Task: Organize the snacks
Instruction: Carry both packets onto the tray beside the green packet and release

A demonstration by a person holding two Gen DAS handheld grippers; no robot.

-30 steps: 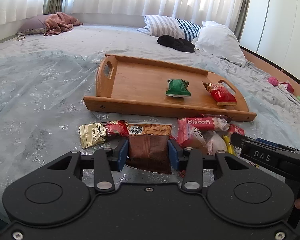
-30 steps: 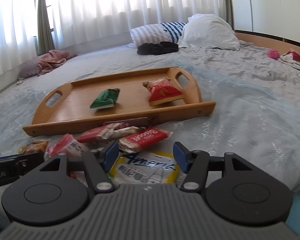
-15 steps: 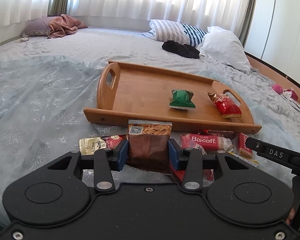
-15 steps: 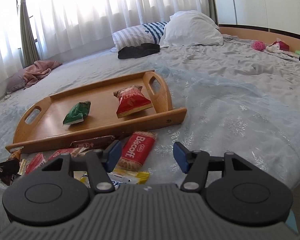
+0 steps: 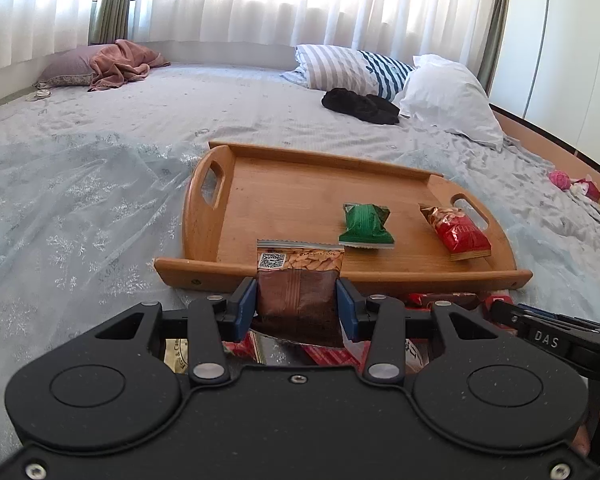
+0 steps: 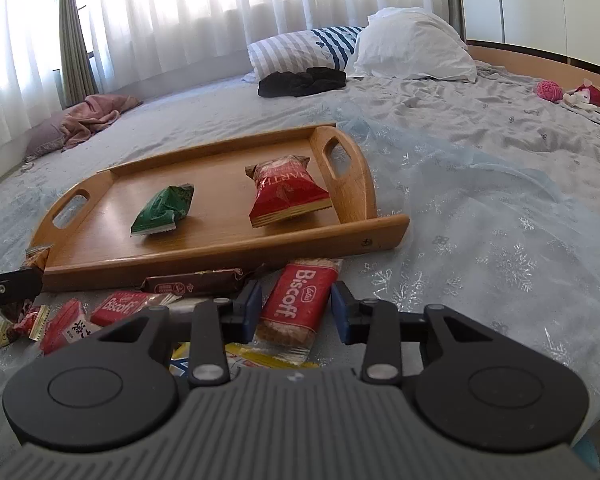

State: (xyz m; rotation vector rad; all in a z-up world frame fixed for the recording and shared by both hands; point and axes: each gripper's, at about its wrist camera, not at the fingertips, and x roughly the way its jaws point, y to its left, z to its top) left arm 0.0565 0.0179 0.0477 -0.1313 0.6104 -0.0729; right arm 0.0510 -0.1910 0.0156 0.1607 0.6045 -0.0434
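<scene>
My left gripper [image 5: 296, 306] is shut on a brown nut packet [image 5: 300, 280] and holds it above the bed, just before the near rim of the wooden tray [image 5: 300, 196]. On the tray lie a green packet [image 5: 366, 226] and a red packet [image 5: 456, 232]. My right gripper [image 6: 296, 308] is open, its jaws on either side of a red Biscoff packet [image 6: 298, 304] that lies on the bed in front of the tray [image 6: 228, 248]. The green packet [image 6: 164, 210] and the red packet [image 6: 286, 196] show there too.
Several loose snacks [image 6: 100, 312] lie on the bedsheet before the tray, among them a brown bar [image 6: 192, 282]. Pillows [image 5: 448, 96] and black cloth [image 5: 360, 106] lie at the far end. A pink blanket [image 5: 120, 62] lies far left.
My left gripper has lifted the brown packet off the bed and moved it toward the tray. My right gripper has moved right, from over a white and yellow packet to around the Biscoff packet.
</scene>
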